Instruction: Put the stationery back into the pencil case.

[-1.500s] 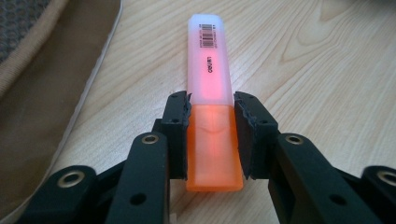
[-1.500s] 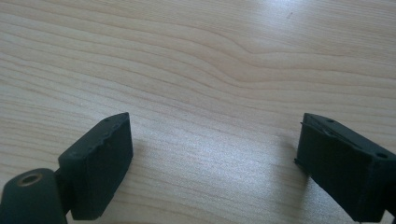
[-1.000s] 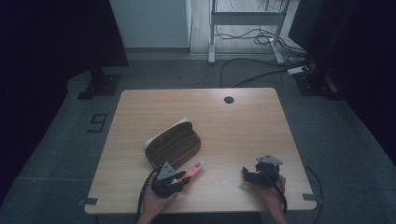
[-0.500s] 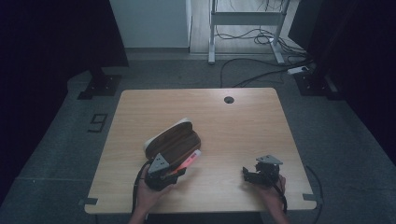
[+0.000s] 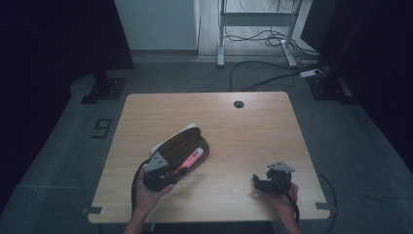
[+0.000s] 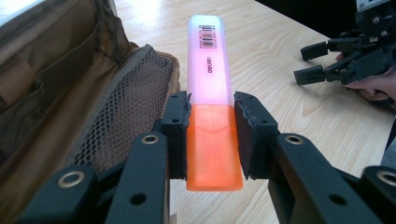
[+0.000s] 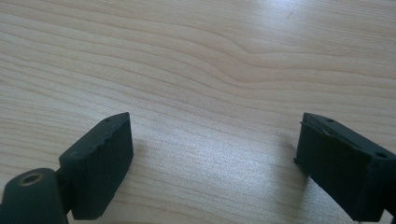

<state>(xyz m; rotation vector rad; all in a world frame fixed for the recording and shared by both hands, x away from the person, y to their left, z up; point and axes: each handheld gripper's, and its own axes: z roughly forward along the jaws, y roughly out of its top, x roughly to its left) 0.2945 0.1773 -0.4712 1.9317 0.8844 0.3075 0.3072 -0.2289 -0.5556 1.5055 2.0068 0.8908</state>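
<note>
Now the left gripper (image 6: 211,135) clamps a pink-bodied highlighter with an orange cap (image 6: 211,93), its far end beside the open brown fabric pencil case (image 6: 70,93) left of the jaws. Well apart, the right gripper (image 7: 212,158) rests wide open, empty, over the light wooden bench (image 7: 210,56).

Far half of the worktop (image 5: 253,117) is bare, free to pass. Open pouch (image 5: 182,146) blocks near-left area, w/ left tool (image 5: 181,166) & its highlighter (image 6: 210,93) at the mouth, prob. just over the rim. Bare wood btwn pouch & right tool (image 5: 256,181).
</note>
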